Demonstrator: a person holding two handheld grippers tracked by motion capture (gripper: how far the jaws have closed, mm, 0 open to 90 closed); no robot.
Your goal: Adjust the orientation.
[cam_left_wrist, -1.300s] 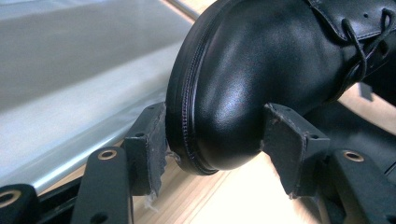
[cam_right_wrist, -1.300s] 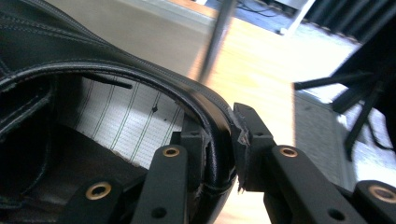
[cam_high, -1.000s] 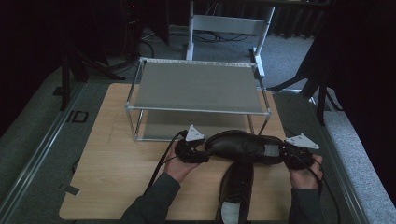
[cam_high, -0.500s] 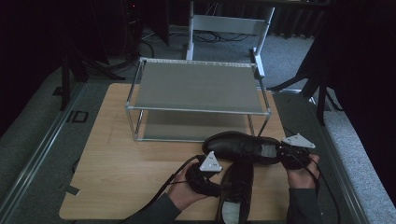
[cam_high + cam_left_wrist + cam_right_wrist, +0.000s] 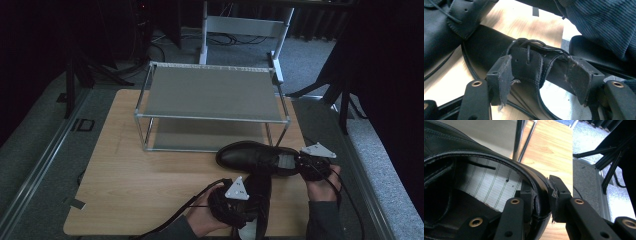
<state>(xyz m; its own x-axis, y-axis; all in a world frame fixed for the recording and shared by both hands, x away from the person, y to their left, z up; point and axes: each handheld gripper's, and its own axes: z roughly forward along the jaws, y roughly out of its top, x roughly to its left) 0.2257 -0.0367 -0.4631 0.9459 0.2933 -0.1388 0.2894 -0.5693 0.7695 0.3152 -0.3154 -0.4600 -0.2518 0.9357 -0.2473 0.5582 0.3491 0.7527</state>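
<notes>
Right tool (image 5: pixel 302 167) clamped on heel rim of far shoe (image 5: pixel 252 156), lying crosswise. Left tool (image 5: pixel 240 212) open, jaws just widening, astride laced top of near shoe (image 5: pixel 529 62), pointing away.

No legible text, label or number anywhere.

Two black leather lace-up shoes on the wooden counter (image 5: pixel 125 175)

The far shoe (image 5: pixel 255 157) lies crosswise just in front of the metal rack (image 5: pixel 210 95), toe to the left, its striped lining showing at the heel. The near shoe (image 5: pixel 257 200) points toward it, toe close under its side, heel at the counter's front edge, laces tied.
</notes>
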